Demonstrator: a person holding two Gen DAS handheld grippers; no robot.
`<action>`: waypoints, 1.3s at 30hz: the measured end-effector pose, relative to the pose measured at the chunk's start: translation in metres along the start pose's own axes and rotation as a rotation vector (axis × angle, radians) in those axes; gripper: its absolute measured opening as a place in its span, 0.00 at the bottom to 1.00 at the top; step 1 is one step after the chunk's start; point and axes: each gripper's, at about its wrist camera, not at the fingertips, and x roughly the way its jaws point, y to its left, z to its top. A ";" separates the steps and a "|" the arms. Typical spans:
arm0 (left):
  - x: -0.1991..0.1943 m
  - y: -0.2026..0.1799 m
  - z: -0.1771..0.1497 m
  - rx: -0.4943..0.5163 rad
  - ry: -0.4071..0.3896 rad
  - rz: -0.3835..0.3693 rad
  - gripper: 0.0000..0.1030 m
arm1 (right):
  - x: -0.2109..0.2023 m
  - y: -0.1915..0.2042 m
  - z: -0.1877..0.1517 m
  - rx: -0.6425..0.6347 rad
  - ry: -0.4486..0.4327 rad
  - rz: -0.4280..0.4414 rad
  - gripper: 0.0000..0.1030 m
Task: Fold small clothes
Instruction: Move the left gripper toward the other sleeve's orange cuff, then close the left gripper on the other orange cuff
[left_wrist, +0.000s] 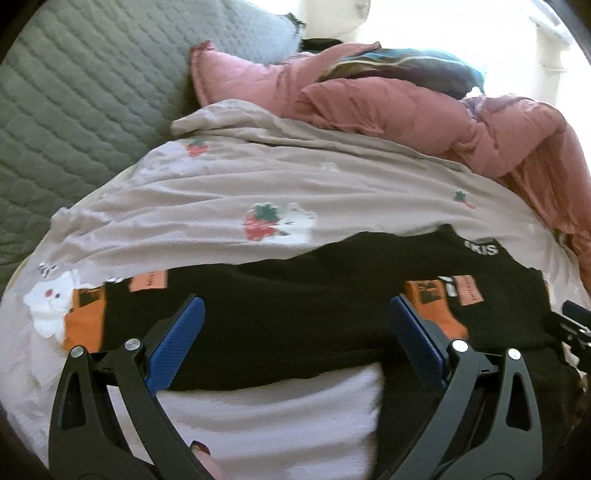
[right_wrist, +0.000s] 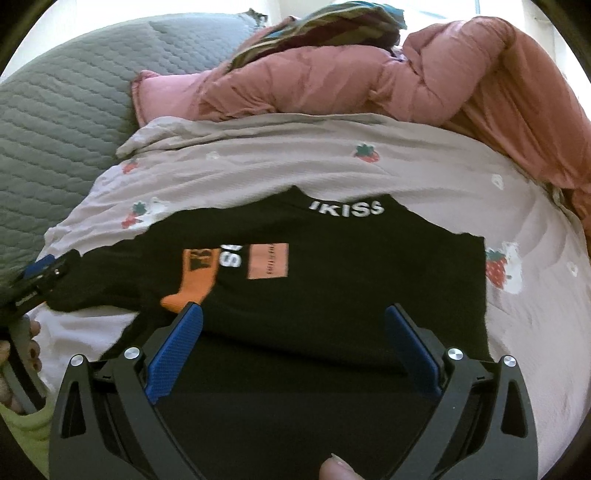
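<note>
The black shirt lies spread on the strawberry-print sheet, its sleeves seemingly folded in but the body fold left, with left gripper and right gripper fingers apart over its near hem

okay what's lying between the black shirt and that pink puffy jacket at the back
Only the strawberry-print sheet lies between the black shirt and pink jacket; both views show this.
</note>
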 end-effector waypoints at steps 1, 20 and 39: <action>-0.001 0.003 0.000 -0.004 0.000 0.007 0.91 | 0.000 0.004 0.001 -0.008 -0.003 0.004 0.95; -0.012 0.064 -0.011 -0.108 -0.019 0.144 0.91 | 0.003 0.069 0.016 -0.119 -0.020 0.091 0.95; -0.006 0.110 -0.015 -0.222 0.003 0.219 0.91 | 0.014 0.128 0.024 -0.226 -0.027 0.168 0.95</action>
